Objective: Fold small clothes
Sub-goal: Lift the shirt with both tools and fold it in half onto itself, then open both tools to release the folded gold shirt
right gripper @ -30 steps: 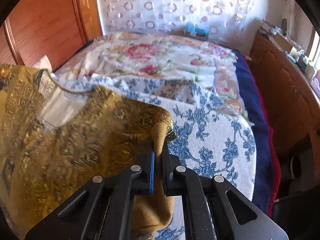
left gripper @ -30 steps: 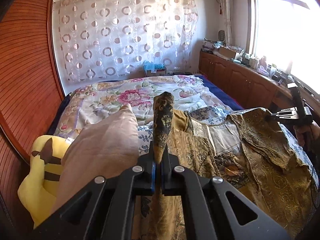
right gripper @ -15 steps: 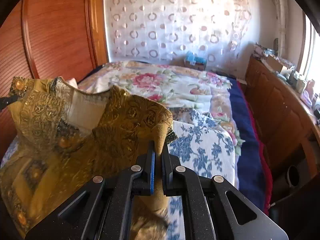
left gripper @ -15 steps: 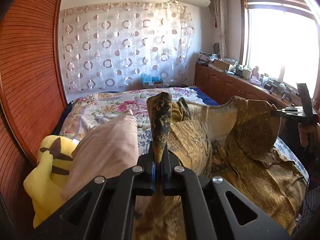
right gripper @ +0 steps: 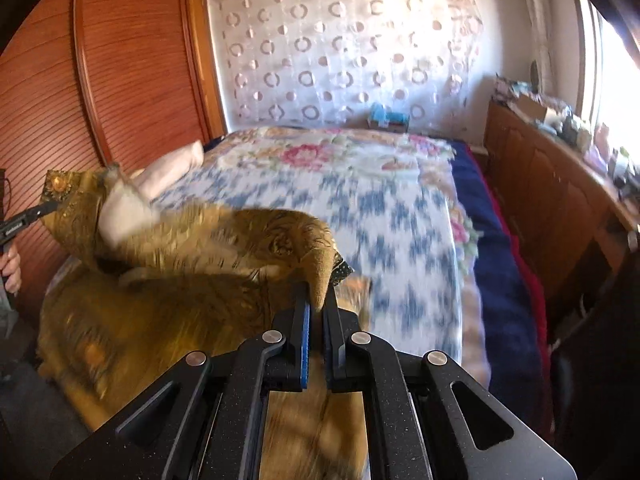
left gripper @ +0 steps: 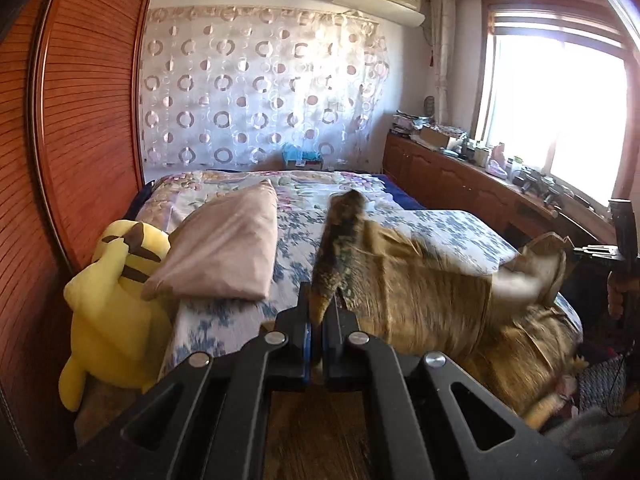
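Note:
A gold-brown patterned garment (left gripper: 432,292) hangs stretched between my two grippers over the near end of the bed, blurred by motion. My left gripper (left gripper: 318,312) is shut on one top corner of it. My right gripper (right gripper: 318,300) is shut on the other top corner; the garment (right gripper: 192,280) drapes left and down from there. In the left wrist view the right gripper (left gripper: 616,248) shows at the far right edge. In the right wrist view the left gripper (right gripper: 36,216) shows at the far left with cloth in it.
The bed has a blue-and-white floral sheet (right gripper: 380,208). A beige pillow (left gripper: 228,248) and a yellow plush toy (left gripper: 112,296) lie at its left edge by the wooden wardrobe (left gripper: 80,120). A wooden cabinet (left gripper: 480,188) with clutter runs under the window on the right.
Both grippers have lifted the garment off the bed and pulled it back toward the near end. The blue-and-white sheet, covered before, now shows.

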{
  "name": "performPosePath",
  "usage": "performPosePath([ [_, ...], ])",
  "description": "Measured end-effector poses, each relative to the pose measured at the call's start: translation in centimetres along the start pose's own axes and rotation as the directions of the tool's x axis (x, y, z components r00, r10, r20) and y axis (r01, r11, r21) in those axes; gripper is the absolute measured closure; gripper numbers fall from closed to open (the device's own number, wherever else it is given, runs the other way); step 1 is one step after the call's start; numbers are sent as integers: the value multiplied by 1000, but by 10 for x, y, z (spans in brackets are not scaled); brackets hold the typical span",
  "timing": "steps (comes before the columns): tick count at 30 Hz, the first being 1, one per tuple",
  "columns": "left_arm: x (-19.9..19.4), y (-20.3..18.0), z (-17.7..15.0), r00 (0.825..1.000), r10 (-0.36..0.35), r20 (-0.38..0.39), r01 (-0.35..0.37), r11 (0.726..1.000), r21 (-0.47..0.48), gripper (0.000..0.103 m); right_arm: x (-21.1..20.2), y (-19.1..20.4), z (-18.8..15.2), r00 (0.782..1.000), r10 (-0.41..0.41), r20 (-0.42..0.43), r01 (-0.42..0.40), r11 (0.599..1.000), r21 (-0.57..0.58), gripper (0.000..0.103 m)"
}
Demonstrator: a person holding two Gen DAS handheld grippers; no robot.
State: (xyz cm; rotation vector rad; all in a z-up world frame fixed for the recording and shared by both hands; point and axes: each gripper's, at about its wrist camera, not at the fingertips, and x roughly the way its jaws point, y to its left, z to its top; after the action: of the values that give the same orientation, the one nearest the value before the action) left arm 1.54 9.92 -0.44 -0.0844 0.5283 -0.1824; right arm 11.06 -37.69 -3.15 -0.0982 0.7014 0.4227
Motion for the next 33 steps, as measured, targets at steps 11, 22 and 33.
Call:
performPosePath([
  [11, -31, 4, -37, 998, -8, -59, 8, 1000, -5, 92, -38, 11, -59, 995, 9, -98, -9, 1000, -2, 101],
  [22, -46, 13, -27, 998, 46, -38, -45, 999, 27, 63, -50, 4, -67, 995, -29, -99, 30, 999, 11, 63],
  [33, 24, 27, -12, 991, 47, -128, -41, 998, 50, 60, -6, -11, -27, 999, -37, -38, 38, 999, 23, 35],
])
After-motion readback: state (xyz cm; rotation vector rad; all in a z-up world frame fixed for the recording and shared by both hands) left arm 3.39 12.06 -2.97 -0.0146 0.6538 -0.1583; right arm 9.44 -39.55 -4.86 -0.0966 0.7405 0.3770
